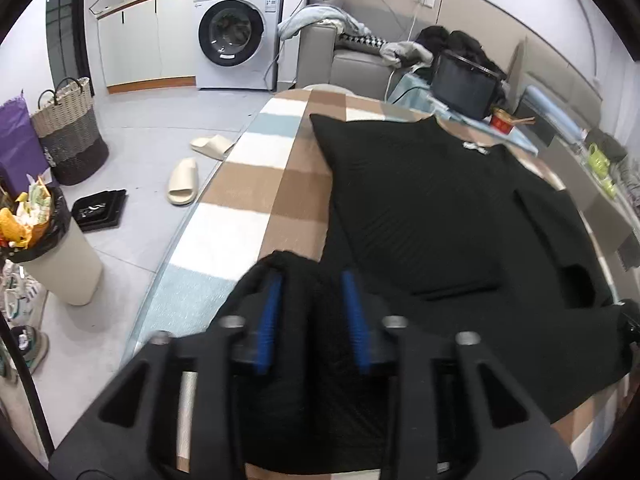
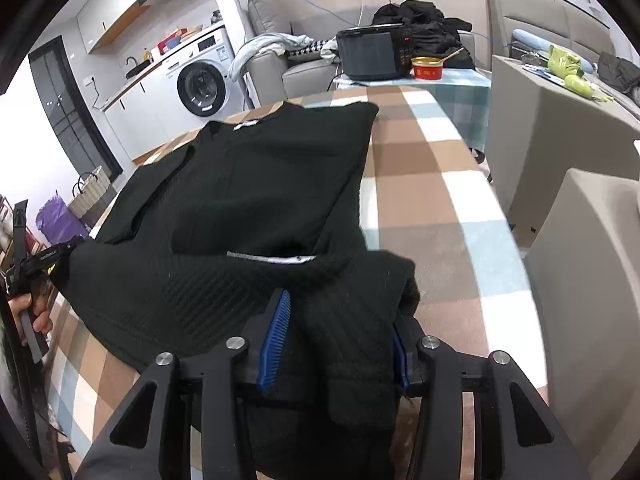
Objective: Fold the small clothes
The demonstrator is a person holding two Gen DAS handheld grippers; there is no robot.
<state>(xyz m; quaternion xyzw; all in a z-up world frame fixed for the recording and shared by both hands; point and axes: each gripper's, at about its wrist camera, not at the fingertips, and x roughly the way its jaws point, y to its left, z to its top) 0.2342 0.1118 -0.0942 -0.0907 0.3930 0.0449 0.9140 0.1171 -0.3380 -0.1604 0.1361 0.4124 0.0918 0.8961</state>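
Black ribbed garment [image 1: 420,208] lies on the table [image 1: 256,184], which carries a checked cloth of brown, white and pale blue squares; collar end with its small white label [image 1: 476,147] points away from the cameras, toward the far table edge; one side panel is already folded inward over the body, forming a straight flap edge.

Left claw [image 1: 312,300]: blue-padded fingers [image 1: 270,316] set narrow with a bunch of the black fabric clamped between them; near hem corner lifted off the cloth at this side. Right claw [image 2: 340,332]: likewise closed on a thick gather of the same garment [image 2: 256,184], the knit draped over and between its fingers [image 2: 276,340]; the hem between the two claws hangs raised above the table [image 2: 432,184], a white inner tag [image 2: 280,258] showing under the lifted edge.

In the right wrist view the left claw [image 2: 56,258] sits at the far left hem corner, the person's hand [image 2: 34,312] gripping its handle.

Surroundings: black box-like appliance [image 2: 372,54] and red bowl [image 2: 428,69] beyond the far end of the table; washing machine [image 1: 236,32] against the wall; two slippers [image 1: 184,180] on the floor; woven basket [image 1: 70,132] beside a purple bag [image 1: 18,140]; full waste bin [image 1: 60,252] near the table's left edge; grey sofa [image 1: 352,60] with piled clothes.
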